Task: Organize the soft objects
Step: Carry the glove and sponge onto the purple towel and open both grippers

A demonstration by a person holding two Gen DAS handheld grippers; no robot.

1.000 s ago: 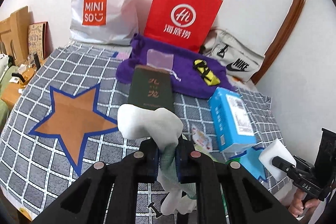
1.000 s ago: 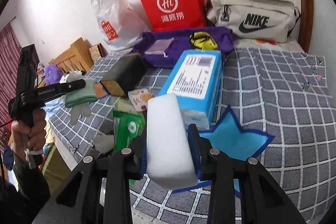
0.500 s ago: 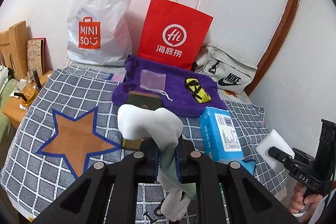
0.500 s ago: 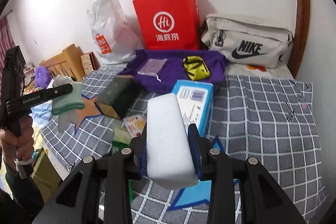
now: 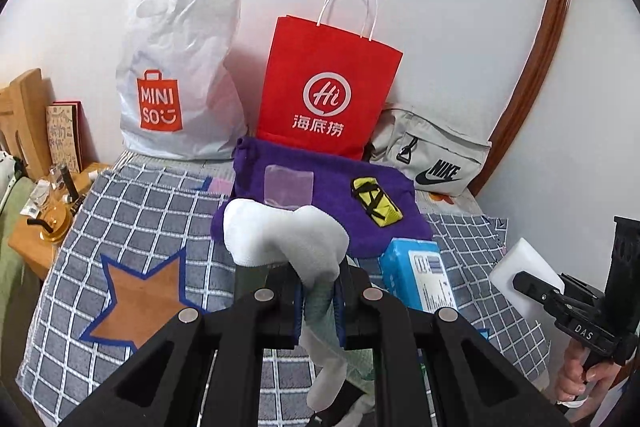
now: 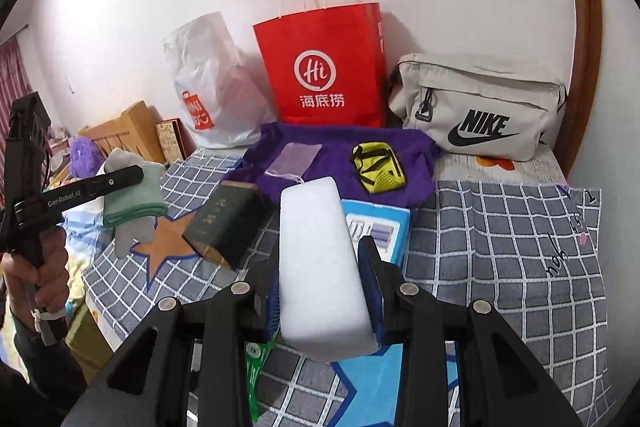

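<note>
My left gripper (image 5: pixel 318 301) is shut on a white and pale green glove (image 5: pixel 288 239), held above the checked bedspread (image 5: pixel 152 211). The glove also shows in the right wrist view (image 6: pixel 134 195), at the left. My right gripper (image 6: pixel 320 291) is shut on a white foam sponge block (image 6: pixel 320 267). The sponge also shows at the right of the left wrist view (image 5: pixel 524 267). A purple cloth bag (image 5: pixel 332 195) lies at the back with a clear pouch (image 5: pixel 289 185) and a yellow pouch (image 5: pixel 376 203) on it.
A white MINISO bag (image 5: pixel 176 75), a red paper bag (image 5: pixel 324 91) and a grey Nike bag (image 5: pixel 432 159) stand against the wall. A blue box (image 5: pixel 420 275) and a dark green box (image 6: pixel 228 219) lie on the bed. A wooden bedside stand (image 5: pixel 36 219) is at left.
Both grippers have risen and pulled back from the bed with their loads. The dark green box has dropped behind the glove in the left wrist view.
</note>
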